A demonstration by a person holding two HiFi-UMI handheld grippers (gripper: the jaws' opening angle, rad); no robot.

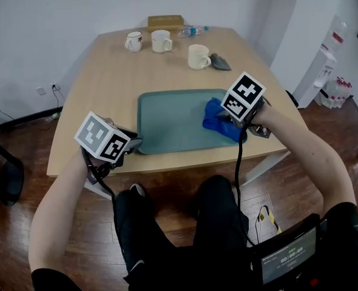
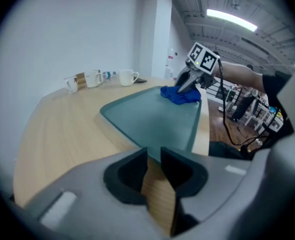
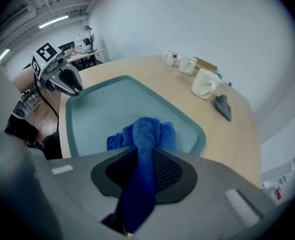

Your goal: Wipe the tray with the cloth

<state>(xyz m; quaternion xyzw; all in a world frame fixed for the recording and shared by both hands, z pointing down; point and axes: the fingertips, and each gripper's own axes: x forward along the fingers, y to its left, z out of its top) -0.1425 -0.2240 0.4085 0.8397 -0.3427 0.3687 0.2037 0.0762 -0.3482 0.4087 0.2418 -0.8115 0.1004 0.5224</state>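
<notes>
Wiping is the step in hand. The right gripper (image 1: 236, 131) has its fingers (image 3: 168, 170) clamped on the blue cloth (image 1: 218, 119), which lies bunched on the right part of the teal tray (image 1: 167, 123). The left gripper (image 1: 130, 143) sits at the tray's near left corner, its fingers (image 2: 180, 171) slightly apart and holding nothing. The next move probably calls for dragging the cloth left across the bare tray, pressed flat.

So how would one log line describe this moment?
task: wipe tray | right gripper: shut on blue cloth, tray's right side | left gripper: open, empty, at tray's near-left corner
</notes>
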